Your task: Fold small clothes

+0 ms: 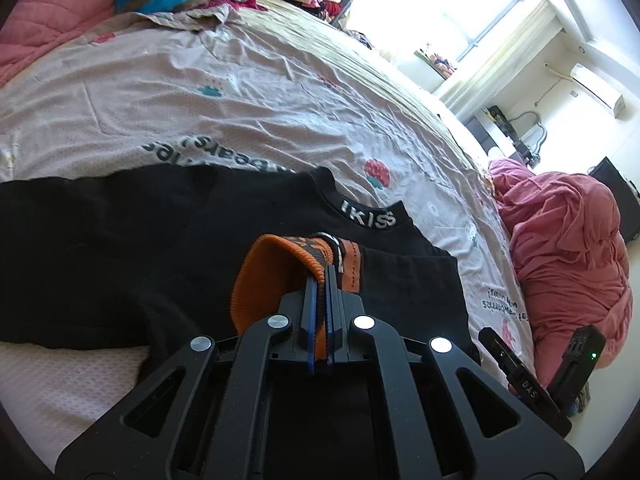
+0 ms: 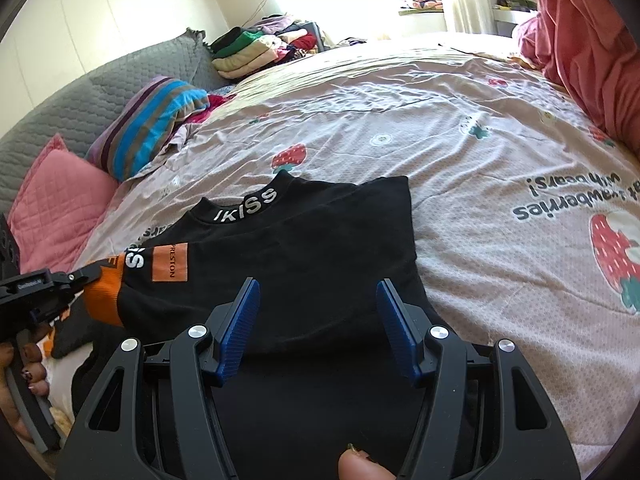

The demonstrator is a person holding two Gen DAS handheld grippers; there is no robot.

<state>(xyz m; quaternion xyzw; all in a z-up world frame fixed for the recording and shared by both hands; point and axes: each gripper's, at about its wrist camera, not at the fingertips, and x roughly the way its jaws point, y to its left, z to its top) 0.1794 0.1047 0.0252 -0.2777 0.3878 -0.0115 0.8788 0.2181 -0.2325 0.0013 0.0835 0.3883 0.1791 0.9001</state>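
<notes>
A black sweatshirt with an IKISS collar lies on the bed, its right sleeve folded in across the chest. My left gripper is shut on the sleeve's orange cuff and holds it lifted over the shirt body. From the right wrist view the same left gripper comes in at the left edge, pinching the orange cuff. My right gripper hangs open just above the lower part of the shirt, nothing between its blue pads.
The pink strawberry-print bedsheet spreads around the shirt. A striped pillow and a pink cushion lie at the left, stacked clothes at the back, a heap of pink bedding at the right. A hand holds the left gripper's handle.
</notes>
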